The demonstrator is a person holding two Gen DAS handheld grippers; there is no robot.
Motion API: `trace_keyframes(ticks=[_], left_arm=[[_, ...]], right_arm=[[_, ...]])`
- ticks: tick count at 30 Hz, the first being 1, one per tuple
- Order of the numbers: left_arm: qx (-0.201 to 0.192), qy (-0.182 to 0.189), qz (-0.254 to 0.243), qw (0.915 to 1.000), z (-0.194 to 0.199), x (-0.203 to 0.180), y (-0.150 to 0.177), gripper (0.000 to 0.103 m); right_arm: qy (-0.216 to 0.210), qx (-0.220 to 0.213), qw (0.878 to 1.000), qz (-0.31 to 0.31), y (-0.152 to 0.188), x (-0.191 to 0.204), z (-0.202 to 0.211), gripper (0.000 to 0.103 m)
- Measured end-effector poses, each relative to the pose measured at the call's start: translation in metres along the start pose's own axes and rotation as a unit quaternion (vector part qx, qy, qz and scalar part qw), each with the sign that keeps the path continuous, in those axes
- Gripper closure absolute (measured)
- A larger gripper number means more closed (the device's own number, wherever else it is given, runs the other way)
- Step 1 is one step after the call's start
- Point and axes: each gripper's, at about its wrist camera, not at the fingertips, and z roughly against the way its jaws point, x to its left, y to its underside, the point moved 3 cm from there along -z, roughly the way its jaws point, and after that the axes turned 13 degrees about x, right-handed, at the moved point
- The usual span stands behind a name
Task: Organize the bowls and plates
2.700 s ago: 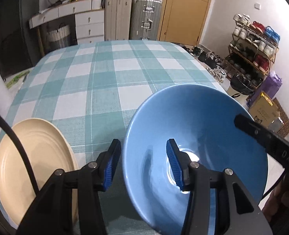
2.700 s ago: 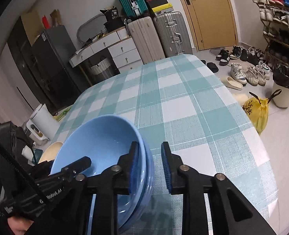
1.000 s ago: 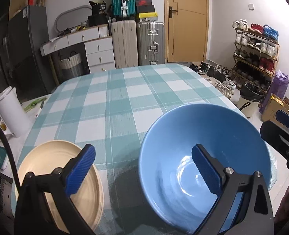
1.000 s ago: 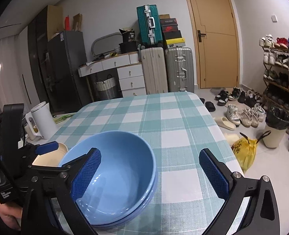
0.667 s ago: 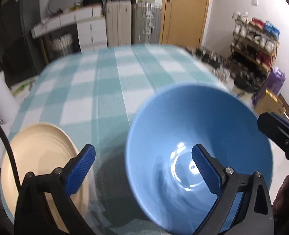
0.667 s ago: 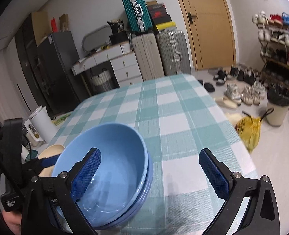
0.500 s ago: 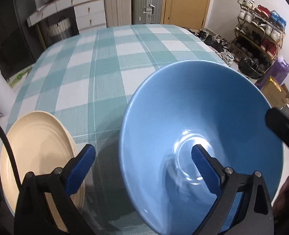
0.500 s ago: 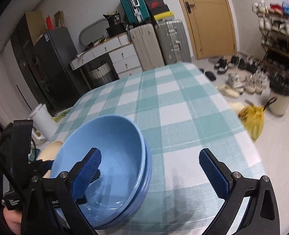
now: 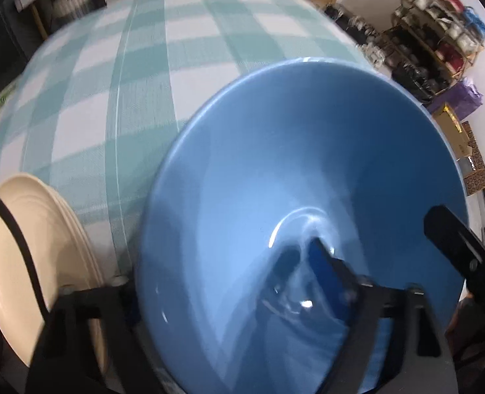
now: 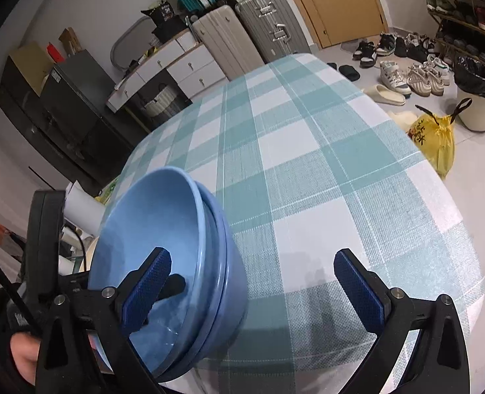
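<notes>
Both tongs over my stacked blue bowls (image 10: 163,262)

Left gripper (image 9: 229,292) has just been closing, its jaws straddling the near rim; whether they pinch I cannot tell. Right gripper (image 10: 252,285) gapes wide, one finger inside. Cream plates (image 9: 29,246) sit beside the left tongs.

Home living space: checked tablecloth table (image 10: 324,177), suitcases (image 10: 242,36), drawer unit (image 10: 177,65), shoe rack (image 9: 439,29), wooden door (image 10: 337,3).
</notes>
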Motion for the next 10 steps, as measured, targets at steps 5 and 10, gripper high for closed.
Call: trace_keyframes(ticks=[5, 10], left_arm=[[0.020, 0.011, -0.007, 0.9997, -0.002, -0.002, -0.003, 0.040], [0.028, 0.032, -0.002, 0.9991, -0.002, 0.000, -0.002, 0.045]], right_arm=[[0.021, 0.030, 0.999, -0.006, 0.003, 0.000, -0.014, 0.003], [0.028, 0.058, 0.997, -0.031, 0.003, 0.002, -0.025, 0.003]])
